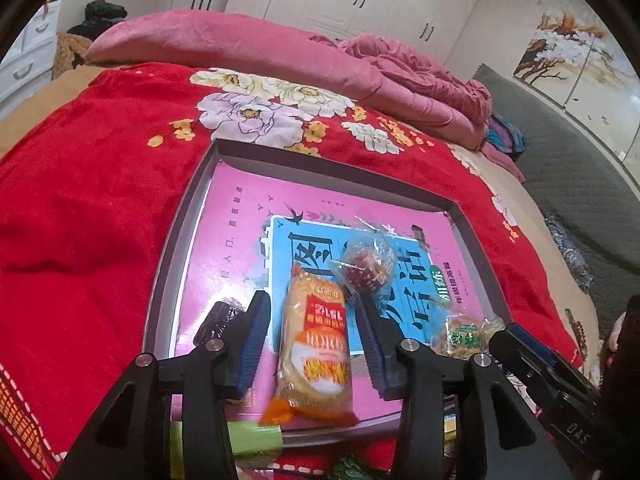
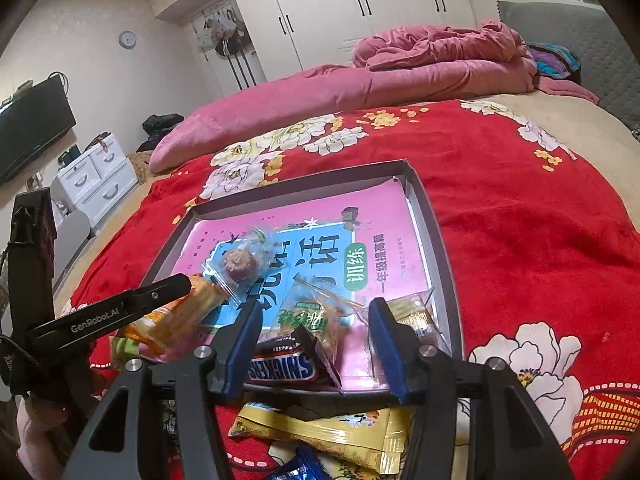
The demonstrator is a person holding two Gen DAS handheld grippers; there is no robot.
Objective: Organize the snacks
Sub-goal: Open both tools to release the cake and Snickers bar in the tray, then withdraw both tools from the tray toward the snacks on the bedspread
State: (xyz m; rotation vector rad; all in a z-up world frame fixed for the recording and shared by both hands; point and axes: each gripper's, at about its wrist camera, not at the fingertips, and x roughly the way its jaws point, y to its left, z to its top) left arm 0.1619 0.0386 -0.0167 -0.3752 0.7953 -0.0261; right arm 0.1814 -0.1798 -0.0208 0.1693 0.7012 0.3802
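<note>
A grey shallow tray (image 1: 188, 216) lined with a pink and blue sheet lies on the red floral blanket. In it, an orange-yellow snack packet (image 1: 314, 344) rests between the pads of my left gripper (image 1: 311, 300), which stand apart from it, open. A clear-wrapped red snack (image 1: 368, 268) lies just beyond, and a dark wrapped piece (image 1: 218, 320) sits to the left. My right gripper (image 2: 316, 304) is open over the tray's (image 2: 440, 240) near edge. A Snickers bar (image 2: 284, 364) and a green-yellow packet (image 2: 312, 320) lie between its fingers, not squeezed.
A yellow packet (image 2: 332, 432), a blue wrapper (image 2: 296, 472) and a green packet (image 1: 256, 436) lie on the blanket in front of the tray. A gold packet (image 2: 412, 312) sits in the tray's right corner. Pink quilts (image 2: 440, 64) are heaped at the far side of the bed.
</note>
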